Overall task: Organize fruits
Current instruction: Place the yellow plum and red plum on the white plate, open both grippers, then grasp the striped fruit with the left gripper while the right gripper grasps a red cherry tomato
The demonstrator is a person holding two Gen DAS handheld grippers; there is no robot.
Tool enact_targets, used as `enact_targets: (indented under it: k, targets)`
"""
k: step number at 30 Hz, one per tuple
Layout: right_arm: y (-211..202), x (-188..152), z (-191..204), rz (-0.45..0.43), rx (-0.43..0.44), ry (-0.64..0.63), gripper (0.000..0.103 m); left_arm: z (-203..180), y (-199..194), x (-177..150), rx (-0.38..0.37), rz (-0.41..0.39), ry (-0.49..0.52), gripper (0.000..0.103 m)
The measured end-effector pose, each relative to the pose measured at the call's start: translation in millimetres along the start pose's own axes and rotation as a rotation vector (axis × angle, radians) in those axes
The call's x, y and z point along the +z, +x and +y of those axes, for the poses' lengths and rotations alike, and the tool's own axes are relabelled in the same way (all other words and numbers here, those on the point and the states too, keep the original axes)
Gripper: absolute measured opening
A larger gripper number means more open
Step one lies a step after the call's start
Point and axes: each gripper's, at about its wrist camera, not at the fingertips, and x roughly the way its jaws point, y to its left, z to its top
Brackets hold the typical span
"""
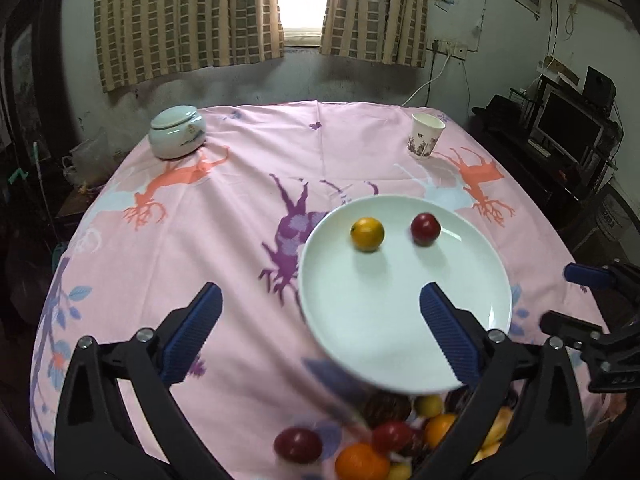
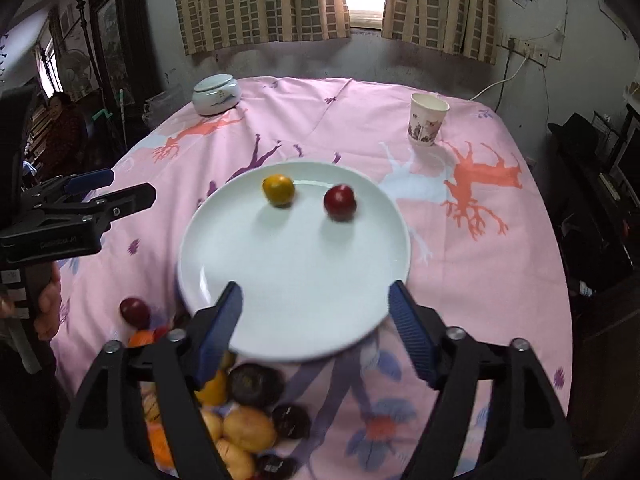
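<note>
A white plate (image 1: 400, 320) (image 2: 296, 280) lies on the pink tablecloth and holds an orange (image 1: 367, 234) (image 2: 278, 189) and a red plum (image 1: 425, 229) (image 2: 340, 202). A pile of loose fruit (image 1: 392, 436) (image 2: 240, 412) lies on the cloth at the near edge, with a red plum (image 1: 298, 445) (image 2: 135, 311) a little apart to its left. My left gripper (image 1: 320, 312) is open and empty above the cloth and the plate's left rim. My right gripper (image 2: 316, 304) is open and empty over the plate's near edge. Each gripper shows in the other's view, the right one (image 1: 572, 296) and the left one (image 2: 116, 188).
A white lidded jar (image 1: 177, 132) (image 2: 216, 94) stands at the far left of the table. A paper cup (image 1: 425, 135) (image 2: 426, 124) stands at the far right. A curtained window and wall are behind. A dark shelf with a monitor (image 1: 568, 128) stands to the right.
</note>
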Motion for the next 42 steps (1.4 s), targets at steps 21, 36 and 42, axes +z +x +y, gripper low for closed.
enact_targets:
  k: [21,36,42]
  targets:
    - [-28.2,-164.9,69.8,0.043,-0.119,0.036,0.101,-4.8,-63.4,-172.8,0.007,0.093,-0.007,0.101]
    - [-12.4,-161.5,58.0,0.062,-0.099,0.077,0.067,-3.4,-52.1,-174.0,-0.022,0.131,-0.018,0.101]
    - [-3.7,-162.7,52.4,0.081,-0.050,0.099,0.038,-3.1,-44.5,-175.9,-0.020,0.150,-0.022,0.101]
